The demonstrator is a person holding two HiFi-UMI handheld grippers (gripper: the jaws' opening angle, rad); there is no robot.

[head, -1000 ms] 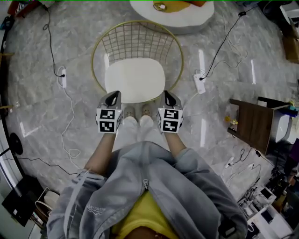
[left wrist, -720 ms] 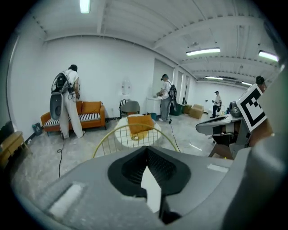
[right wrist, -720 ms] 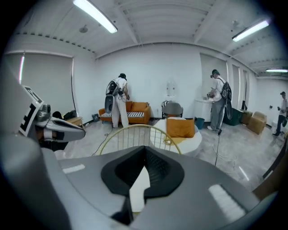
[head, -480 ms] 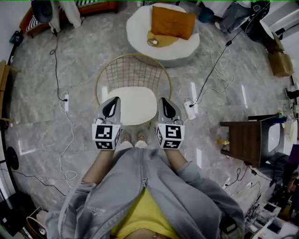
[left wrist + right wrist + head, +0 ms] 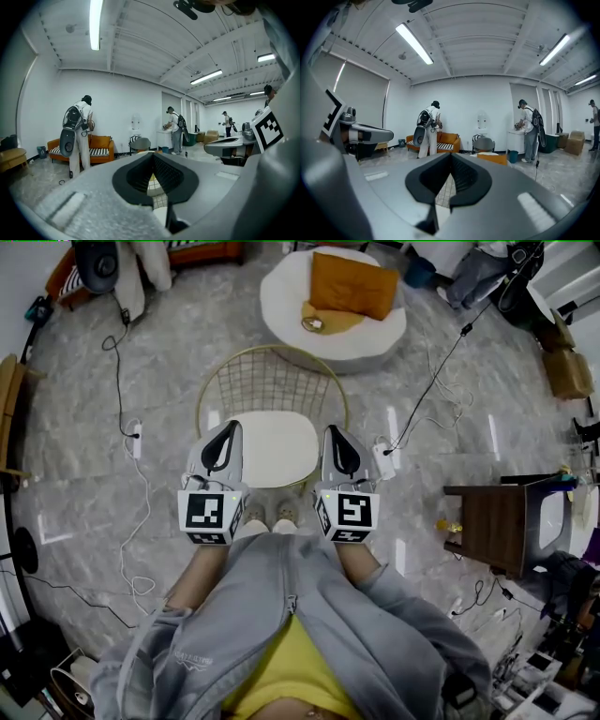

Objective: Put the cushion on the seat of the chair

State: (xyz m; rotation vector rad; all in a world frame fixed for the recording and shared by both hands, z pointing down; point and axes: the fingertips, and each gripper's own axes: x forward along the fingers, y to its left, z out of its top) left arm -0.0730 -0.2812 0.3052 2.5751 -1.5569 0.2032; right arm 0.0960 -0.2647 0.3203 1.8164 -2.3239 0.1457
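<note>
Both claws are lifted higher than a moment ago. The left claw (image 5: 226,437) and the right claw (image 5: 337,441) are closed tight, and nothing is held. The cushion (image 5: 354,285) is found far ahead of the claws, laid on the white table (image 5: 281,298) past the chair (image 5: 272,381). The seat (image 5: 277,442), ahead of the claw tips, is bare, so the job is not done. The cushion is seen as orange, square and puffy.

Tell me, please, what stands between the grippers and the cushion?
The head view shows the gold wire chair between the left gripper, the right gripper and the cushion on the white table.
</note>
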